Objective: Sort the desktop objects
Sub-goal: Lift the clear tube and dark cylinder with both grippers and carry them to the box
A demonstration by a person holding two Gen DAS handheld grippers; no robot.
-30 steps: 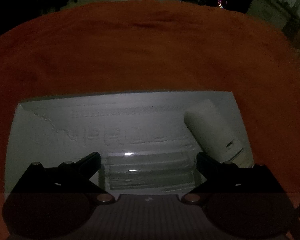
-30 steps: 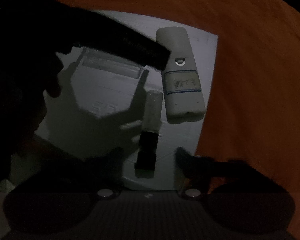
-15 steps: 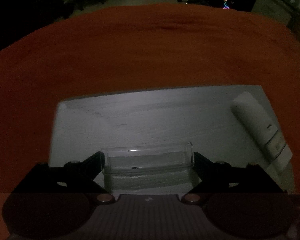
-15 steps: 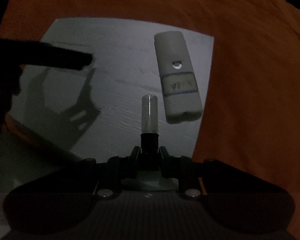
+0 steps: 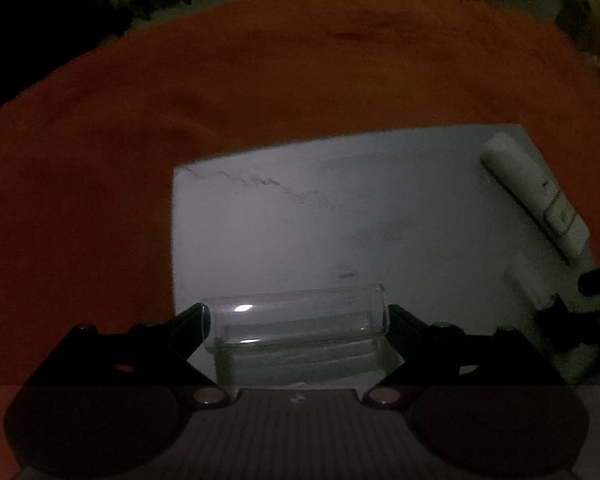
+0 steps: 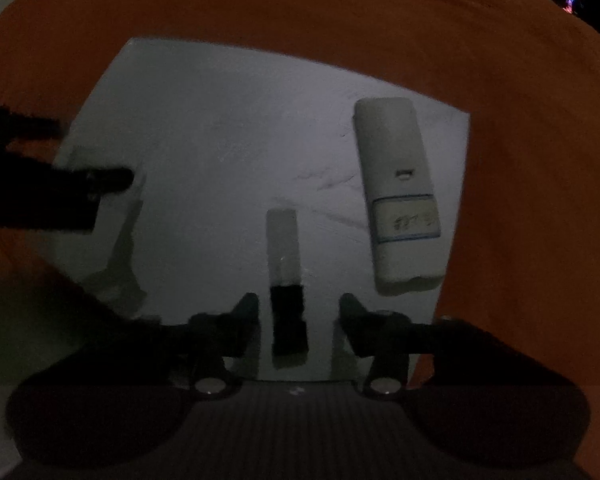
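- The room is dim; an orange cloth (image 5: 260,80) covers the bench, and a pale grey board (image 6: 228,128) lies on it carrying the things to be sorted.
- The left gripper (image 5: 296,316) is clamped end to end on a clear plastic tube (image 5: 296,320), one fingertip against each end, holding it crosswise near the board's near edge, toward its left side. It looks lifted off the surface, though the gloom makes that hard to be sure of.
- The right gripper (image 6: 298,308) has its jaws parting, with a small lipstick-like tube (image 6: 286,276), black base and clear cap, between them; the pads stand clear of it on both sides, so it lies free on the board by the near edge.
- A white remote-shaped case (image 6: 398,196) with a handwritten label lies along the board's right edge, untouched by either gripper.
- My judgement: the sorting is partway. The clear tube is in hand but has no visible destination yet, and no bin or tray shows anywhere.
- The lipstick-like tube seems just set down or let go; the white case awaits handling, if it must move at all.
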